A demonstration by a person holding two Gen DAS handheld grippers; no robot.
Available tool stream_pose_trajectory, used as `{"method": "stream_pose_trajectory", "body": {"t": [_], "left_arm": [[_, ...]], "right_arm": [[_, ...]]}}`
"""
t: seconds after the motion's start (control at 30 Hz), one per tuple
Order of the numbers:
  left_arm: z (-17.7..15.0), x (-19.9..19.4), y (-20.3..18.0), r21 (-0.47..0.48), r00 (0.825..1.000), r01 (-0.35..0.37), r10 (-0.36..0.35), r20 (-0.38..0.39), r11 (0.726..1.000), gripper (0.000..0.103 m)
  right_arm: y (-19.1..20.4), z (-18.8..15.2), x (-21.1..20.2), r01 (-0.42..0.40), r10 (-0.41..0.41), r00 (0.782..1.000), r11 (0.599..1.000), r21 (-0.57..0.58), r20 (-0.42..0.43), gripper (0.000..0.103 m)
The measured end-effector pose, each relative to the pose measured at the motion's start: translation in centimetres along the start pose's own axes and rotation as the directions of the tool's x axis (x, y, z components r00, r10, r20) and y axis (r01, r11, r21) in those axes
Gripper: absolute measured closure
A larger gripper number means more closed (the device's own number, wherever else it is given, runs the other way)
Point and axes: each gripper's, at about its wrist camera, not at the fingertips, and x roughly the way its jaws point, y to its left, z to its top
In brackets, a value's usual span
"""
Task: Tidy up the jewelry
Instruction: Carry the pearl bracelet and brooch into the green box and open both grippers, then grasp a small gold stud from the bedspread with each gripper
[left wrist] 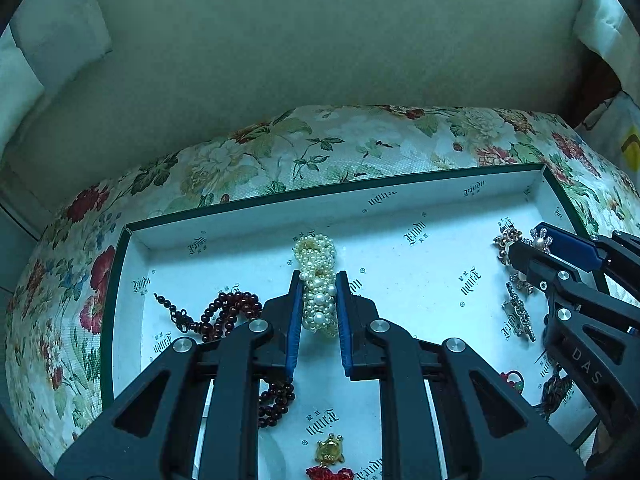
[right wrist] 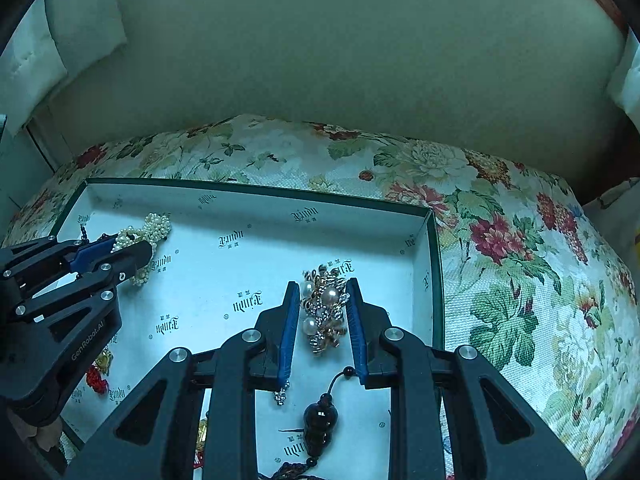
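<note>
A white pearl bracelet lies in a white-lined tray with a dark green rim. My left gripper straddles the bracelet with its blue pads close against both sides; it also shows in the right wrist view. A gold and pearl brooch cluster lies near the tray's right wall. My right gripper straddles it, with small gaps at the pads; it also shows in the left wrist view.
In the tray lie dark red prayer beads, a rhinestone clip, a gold turtle charm on red cord and a black gourd pendant. The tray sits on a floral cushion before a pale backrest.
</note>
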Motion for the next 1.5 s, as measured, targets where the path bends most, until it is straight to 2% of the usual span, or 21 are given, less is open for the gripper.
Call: {"method": "stream_pose_trajectory", "body": {"t": [0.03, 0.1, 0.13, 0.17, 0.2, 0.23, 0.3, 0.4, 0.8, 0.97, 1.2, 1.27, 1.33, 1.5], "left_arm": [[0.0, 0.1, 0.0, 0.0, 1.0, -0.001, 0.001, -0.002, 1.0, 0.087], [0.0, 0.2, 0.0, 0.004, 1.0, 0.001, -0.001, -0.009, 1.0, 0.086], [-0.1, 0.3, -0.1, 0.007, 1.0, 0.002, -0.002, -0.012, 1.0, 0.084], [-0.1, 0.4, -0.1, 0.01, 1.0, 0.002, -0.002, -0.016, 1.0, 0.079], [-0.1, 0.4, -0.2, 0.013, 1.0, 0.001, -0.001, -0.016, 1.0, 0.068], [-0.1, 0.3, -0.2, 0.014, 1.0, -0.004, 0.004, -0.009, 1.0, 0.064], [0.0, 0.1, -0.2, 0.018, 1.0, -0.009, 0.009, -0.002, 1.0, 0.063], [0.0, 0.2, -0.2, 0.014, 1.0, -0.01, 0.01, -0.005, 1.0, 0.054], [0.1, -0.9, -0.4, 0.009, 1.0, -0.01, 0.01, 0.028, 1.0, 0.031], [0.0, -2.1, -0.5, 0.019, 0.998, -0.02, 0.019, 0.054, 1.0, 0.03], [-0.8, -5.5, 0.7, -0.008, 0.997, 0.009, -0.009, 0.081, 1.0, 0.03], [-1.3, -6.8, 1.2, -0.014, 0.996, 0.008, -0.007, 0.092, 1.0, 0.03], [-2.0, -8.2, 1.9, -0.03, 0.995, 0.01, -0.007, 0.103, 0.999, 0.025], [-4.4, -10.9, 3.7, -0.072, 0.994, 0.017, -0.009, 0.112, 0.997, 0.024]], "right_arm": [[0.0, 0.0, 0.0, -0.002, 0.002, 1.0, 1.0, 0.002, -0.001, 0.073], [-0.1, 0.0, -0.1, -0.002, 0.002, 1.0, 1.0, 0.005, 0.005, 0.059], [-0.1, 0.0, -0.3, 0.0, 0.0, 1.0, 1.0, 0.005, 0.011, 0.057], [-0.1, 0.0, -0.3, 0.002, -0.002, 1.0, 1.0, 0.004, 0.012, 0.056], [0.0, 0.0, -0.3, 0.003, -0.003, 1.0, 1.0, 0.001, 0.01, 0.056], [0.0, 0.0, -0.3, 0.003, -0.003, 1.0, 1.0, -0.001, 0.009, 0.056], [0.0, 0.0, -0.3, 0.005, -0.005, 1.0, 1.0, -0.003, 0.013, 0.056], [0.0, 0.0, -0.4, 0.005, -0.005, 1.0, 1.0, -0.002, 0.014, 0.056], [-0.1, -0.2, -0.7, 0.007, -0.007, 1.0, 1.0, 0.004, 0.028, 0.056], [-0.1, -0.3, -1.3, 0.006, -0.006, 0.999, 1.0, 0.009, 0.041, 0.05], [0.1, -0.6, -5.0, -0.015, 0.013, 0.995, 1.0, 0.024, 0.097, 0.048], [0.2, -1.0, -6.5, -0.019, 0.016, 0.993, 1.0, 0.025, 0.118, 0.047], [0.2, -1.5, -8.0, -0.026, 0.022, 0.99, 0.999, 0.034, 0.138, 0.046], [0.8, -3.4, -11.0, -0.04, 0.034, 0.987, 0.999, 0.036, 0.159, 0.046]]}}
